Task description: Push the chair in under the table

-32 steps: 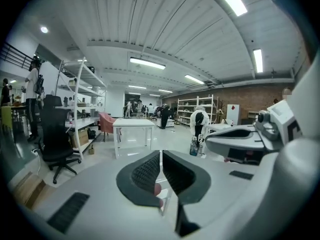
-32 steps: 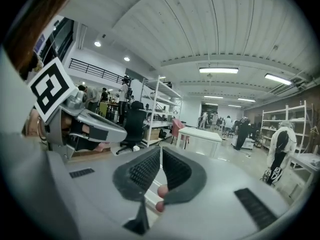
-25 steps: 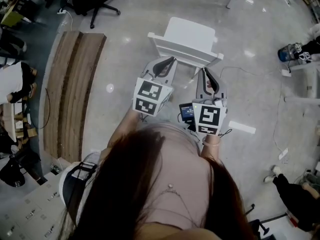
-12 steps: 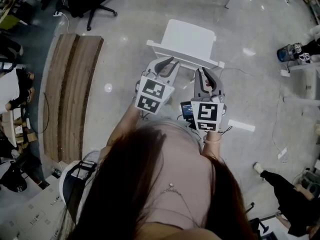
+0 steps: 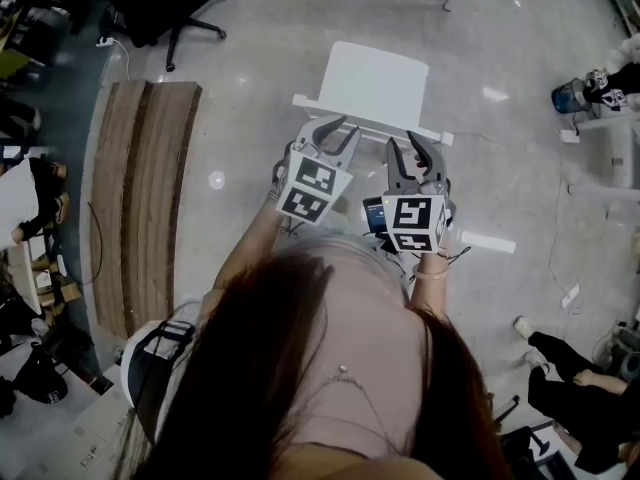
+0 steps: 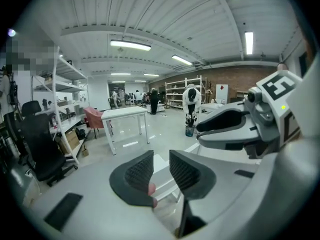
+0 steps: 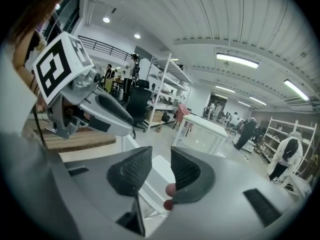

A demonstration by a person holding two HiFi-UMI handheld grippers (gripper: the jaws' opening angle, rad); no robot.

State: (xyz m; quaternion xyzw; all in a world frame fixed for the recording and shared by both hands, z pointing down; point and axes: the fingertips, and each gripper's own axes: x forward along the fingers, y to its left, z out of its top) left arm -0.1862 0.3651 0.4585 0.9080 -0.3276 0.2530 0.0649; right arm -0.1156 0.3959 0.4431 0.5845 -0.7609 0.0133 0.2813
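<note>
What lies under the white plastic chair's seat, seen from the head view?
Only the grey polished floor around the white plastic chair shows. Its seat covers the floor directly beneath, so anything there is hidden.

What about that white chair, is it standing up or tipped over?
Upright: the chair stands on the floor, its seat facing up toward the head view.

polished grey floor (image 5: 520,168), wooden boards (image 5: 140,198), ceiling striplights (image 6: 130,45)
</note>
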